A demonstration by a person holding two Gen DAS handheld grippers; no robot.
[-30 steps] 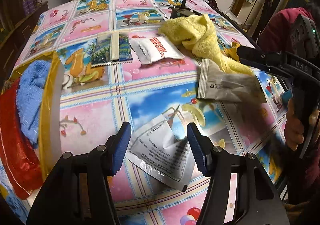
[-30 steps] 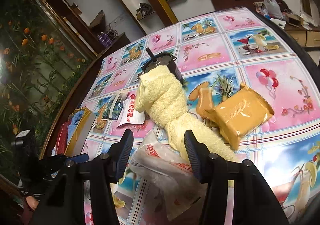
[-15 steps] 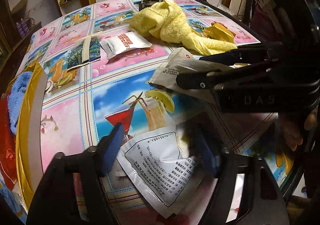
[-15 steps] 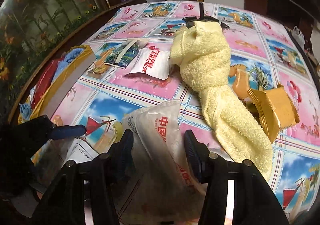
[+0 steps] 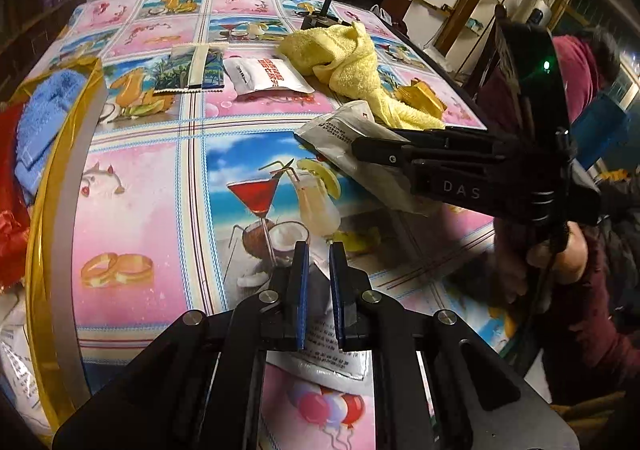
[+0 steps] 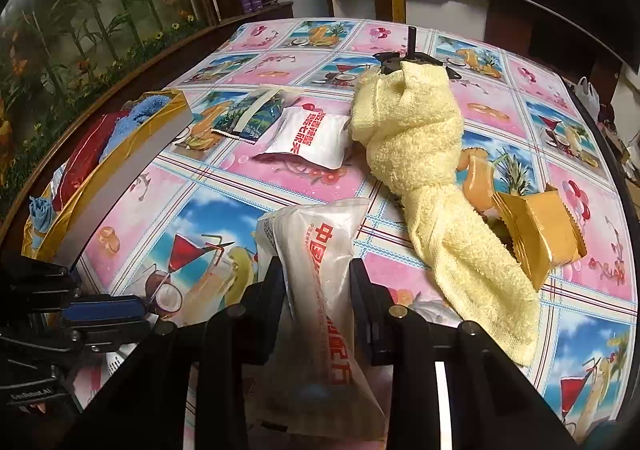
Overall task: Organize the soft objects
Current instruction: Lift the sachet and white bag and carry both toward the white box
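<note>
Far left, the gold-edged box (image 5: 60, 185) already holds a blue cloth (image 5: 38, 117) and red fabric (image 5: 12, 177) — partly filled, by my judgement. Left loose on the table (image 5: 152, 209): a green sachet (image 5: 190, 69), a white packet (image 5: 266, 75), the yellow towel (image 6: 420, 153) and a gold pouch (image 6: 540, 234) at right. The left gripper (image 5: 318, 262), spread a second ago, now pinches the printed sachet (image 5: 320, 354) at the near edge. The right gripper (image 6: 318, 278) is closing, pads pressing the clear bag (image 6: 320, 250).
</note>
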